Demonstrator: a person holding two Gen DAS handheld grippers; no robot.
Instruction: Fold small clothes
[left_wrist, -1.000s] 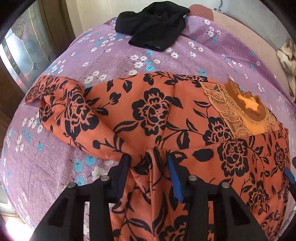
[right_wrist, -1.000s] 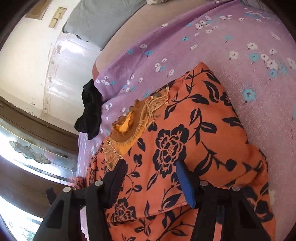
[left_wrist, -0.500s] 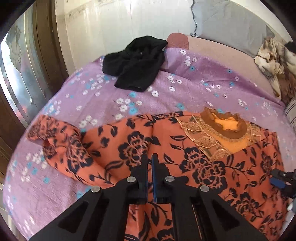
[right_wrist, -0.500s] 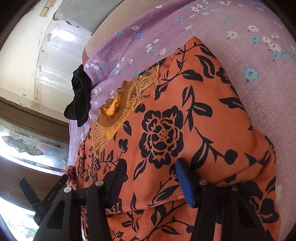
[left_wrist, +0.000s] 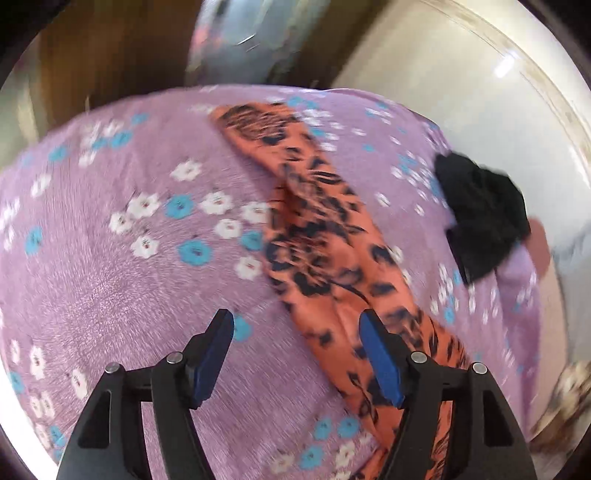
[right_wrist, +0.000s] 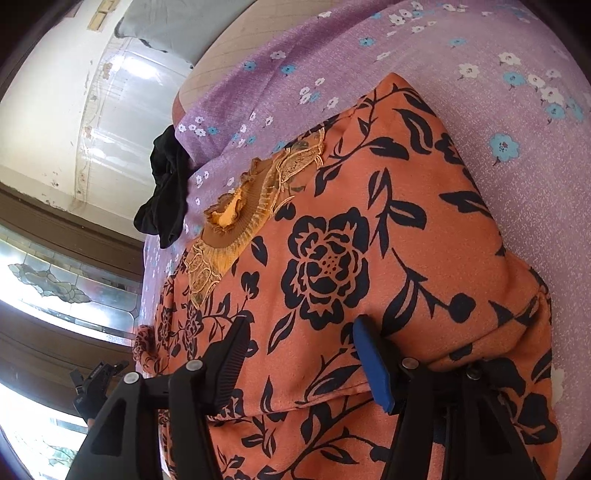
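An orange garment with black flowers (right_wrist: 332, 258) lies on the purple flowered bedsheet (right_wrist: 480, 48), its gold embroidered collar (right_wrist: 236, 218) toward the wall. My right gripper (right_wrist: 299, 347) is open, low over the garment's folded right side. In the blurred left wrist view the garment's sleeve (left_wrist: 317, 229) stretches away across the sheet (left_wrist: 110, 258). My left gripper (left_wrist: 295, 347) is open and empty, its right finger over the sleeve's near part. The left gripper also shows small at the lower left of the right wrist view (right_wrist: 92, 380).
A black garment (left_wrist: 480, 221) lies in a heap at the bed's far edge near the white wall, also in the right wrist view (right_wrist: 166, 195). A wooden door with patterned glass (right_wrist: 48, 284) stands beyond the bed. A grey pillow (right_wrist: 166, 26) lies at the head.
My left gripper was shut on the garment half a second ago; it has opened, let go and swung left toward the sleeve. The right gripper has stayed open, hardly moving.
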